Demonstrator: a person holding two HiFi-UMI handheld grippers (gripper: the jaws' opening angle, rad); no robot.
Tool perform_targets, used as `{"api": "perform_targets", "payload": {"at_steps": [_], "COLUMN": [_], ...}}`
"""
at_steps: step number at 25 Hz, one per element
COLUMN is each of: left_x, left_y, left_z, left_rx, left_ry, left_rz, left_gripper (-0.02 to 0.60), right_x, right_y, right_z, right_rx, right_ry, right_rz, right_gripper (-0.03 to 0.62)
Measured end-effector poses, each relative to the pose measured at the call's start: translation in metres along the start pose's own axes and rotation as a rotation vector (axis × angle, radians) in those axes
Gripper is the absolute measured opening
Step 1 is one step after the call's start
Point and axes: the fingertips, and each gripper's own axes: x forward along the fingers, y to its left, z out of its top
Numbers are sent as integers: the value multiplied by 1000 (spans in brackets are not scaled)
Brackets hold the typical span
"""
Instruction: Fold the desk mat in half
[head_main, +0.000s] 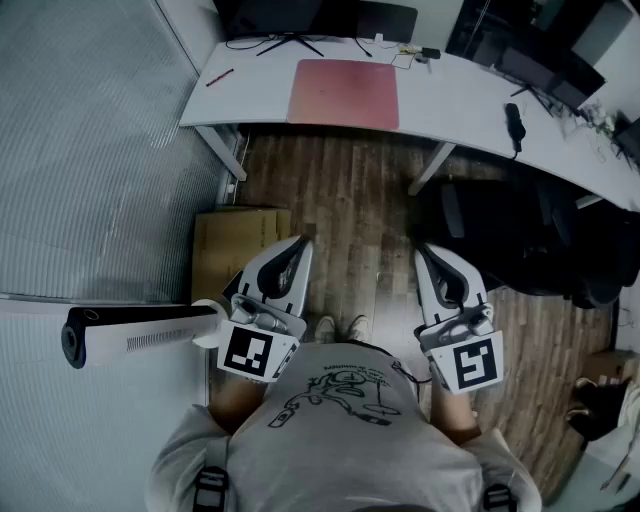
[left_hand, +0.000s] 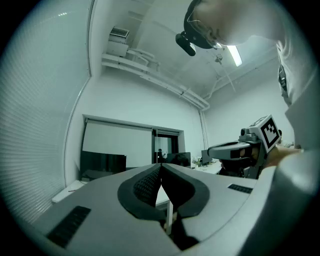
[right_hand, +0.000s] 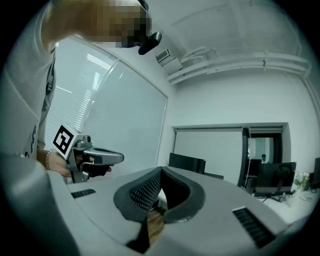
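both closed: left hand-held gripper (head_main: 303, 241), right hand-held gripper (head_main: 420, 249); desk mat (head_main: 344, 93) at desk (head_main: 250, 95) edge

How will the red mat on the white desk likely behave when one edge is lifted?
The mat lies thin and flat on the desk, so it probably droops rather than staying stiff. It looks light for its area. Nothing rests on it, so a push may slide it.

The left gripper (left_hand: 161, 167) is being held level, its jaws being pressed together with nothing between them. To its right, the right gripper (left_hand: 215, 149) is being held up. Beyond it, to the left, a dark monitor (left_hand: 102, 163) is being supported by a white desk (left_hand: 65, 191).
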Motion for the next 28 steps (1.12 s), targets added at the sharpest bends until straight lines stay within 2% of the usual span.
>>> {"api": "perform_targets", "payload": {"at_steps": [15,18,28], "left_x": [-28,-23,13], "left_y": [54,58,54], "left_z": [-10,-11,-18], "left_rx": [-25,-26,-25], "left_ry": [1,3,-2], "left_rz": [-46,-52,-55], "left_gripper": [20,20,20], "right_x": [40,41,55], "right_y": [57,55,22], "right_z": [-9,-20,-29], "right_rx": [-1,-43,-41], "right_ry": [24,64,53], "right_rz": [-4,16,7], "right_gripper": [9,9,9]}}
